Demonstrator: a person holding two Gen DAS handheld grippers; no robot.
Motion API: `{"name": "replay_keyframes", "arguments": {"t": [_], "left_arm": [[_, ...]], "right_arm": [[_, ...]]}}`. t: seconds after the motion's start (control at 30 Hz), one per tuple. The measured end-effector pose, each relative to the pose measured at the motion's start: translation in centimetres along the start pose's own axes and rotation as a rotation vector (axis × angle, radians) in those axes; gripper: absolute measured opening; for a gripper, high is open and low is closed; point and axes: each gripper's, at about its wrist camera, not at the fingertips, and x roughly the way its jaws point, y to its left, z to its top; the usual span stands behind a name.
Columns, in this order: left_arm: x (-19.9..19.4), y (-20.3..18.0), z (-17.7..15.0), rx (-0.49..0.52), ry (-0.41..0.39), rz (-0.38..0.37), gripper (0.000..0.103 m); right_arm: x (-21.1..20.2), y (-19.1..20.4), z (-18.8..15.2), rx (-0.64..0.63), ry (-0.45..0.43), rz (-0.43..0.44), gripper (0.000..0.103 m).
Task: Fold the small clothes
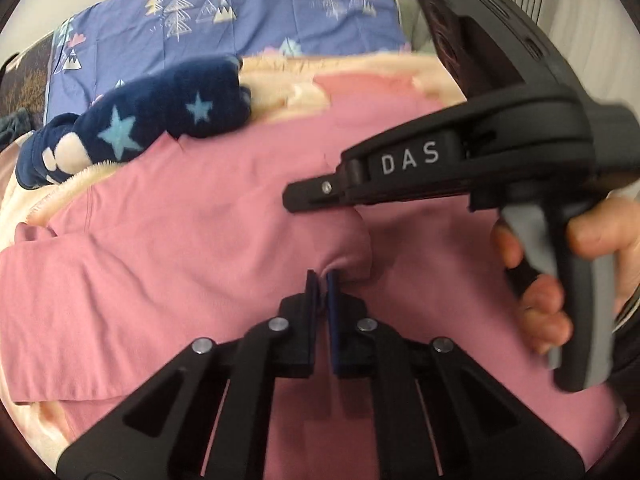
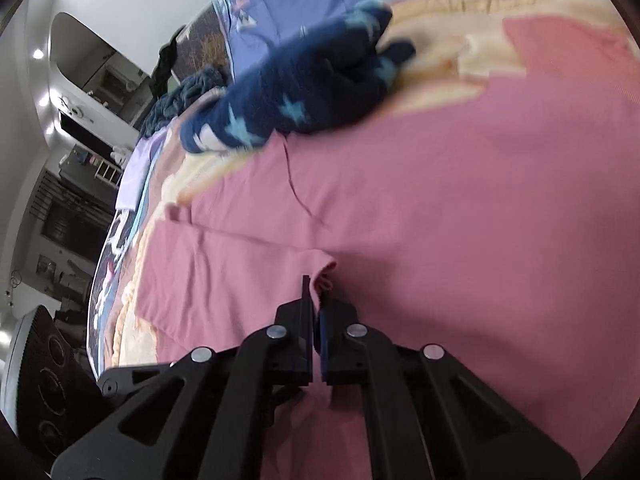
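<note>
Fold step underway: left gripper (image 1: 321, 280) and right gripper (image 2: 316, 292) each clenched on pink garment (image 1: 200, 232) edge at lower centre; next, carry both across evenly.

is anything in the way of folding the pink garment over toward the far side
Both grippers, left gripper and right gripper, already pinch the pink garment. At its far edge the navy star-patterned clothing overlaps the pink fabric, so it may obstruct a fold toward that side.
</note>
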Motion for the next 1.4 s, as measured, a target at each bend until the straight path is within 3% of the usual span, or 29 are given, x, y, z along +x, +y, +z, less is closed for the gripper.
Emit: {"name": "replay_keyframes", "arguments": {"t": [0.1,0.27,0.33,0.53,0.57,0.6,0.67,0.87,0.9,0.97,1.0,1.1,1.2,1.27,1.33,1.4], "left_arm": [[-2.9,-1.5,1.9,0.005,-0.100,-0.037,0.005],[-5.7,-6.1,4.9,0.050,-0.228,-0.137,0.005],[-4.7,-7.8,5.1,0.073,-0.222,-0.146,0.005],[0.8,-9.0,3.6,0.043,-0.074,-0.148,0.007],[0.9,-8.8,3.1,0.042,-0.062,-0.136,0.016],[0.8,-8.4,2.9,0.040,-0.059,-0.125,0.036],[-0.7,-7.0,2.2,0.026,-0.106,-0.080,0.060],[-6.6,1.9,-1.6,-0.089,-0.181,0.185,0.071],[-7.4,3.5,-2.4,-0.120,-0.181,0.225,0.072],[-8.9,7.5,-4.2,-0.209,-0.168,0.303,0.072],[-9.5,9.2,-5.1,-0.255,-0.161,0.329,0.072],[-11.3,13.7,-7.4,-0.391,-0.149,0.356,0.064],[-11.4,15.8,-8.1,-0.446,-0.121,0.281,0.040],[-10.6,15.7,-8.5,-0.450,-0.095,0.212,0.039],[-9.2,15.1,-8.4,-0.412,-0.059,0.196,0.039],[-7.4,14.2,-8.3,-0.357,-0.031,0.257,0.042]], "right_arm": [[-5.1,2.7,1.1,-0.090,-0.128,0.044,0.002],[-12.0,3.4,2.1,-0.154,-0.264,-0.065,0.002],[-13.3,1.5,1.7,-0.157,-0.293,-0.165,0.002],[-10.7,-5.4,-0.2,-0.051,-0.200,-0.259,0.002],[-10.4,-6.2,-0.6,-0.039,-0.199,-0.265,0.002],[-10.4,-6.5,-0.9,-0.031,-0.200,-0.262,0.002],[-10.6,-7.4,-1.5,-0.010,-0.207,-0.250,0.002],[-12.8,-7.7,-1.8,0.017,-0.309,-0.162,0.002],[-12.8,-7.7,-1.7,0.018,-0.311,-0.197,0.004],[-12.2,-8.3,-1.3,0.021,-0.291,-0.368,0.009],[-12.1,-8.7,-1.2,0.036,-0.281,-0.400,0.009],[-12.6,-9.3,-1.6,0.105,-0.293,-0.348,0.010],[-12.1,-6.0,-2.3,-0.019,-0.294,-0.292,0.010],[-10.7,-3.5,-2.8,-0.092,-0.234,-0.210,0.016],[-8.6,-2.0,-3.5,-0.136,-0.157,-0.169,0.026],[-6.1,-1.5,-4.3,-0.162,-0.090,-0.251,0.029]]}}
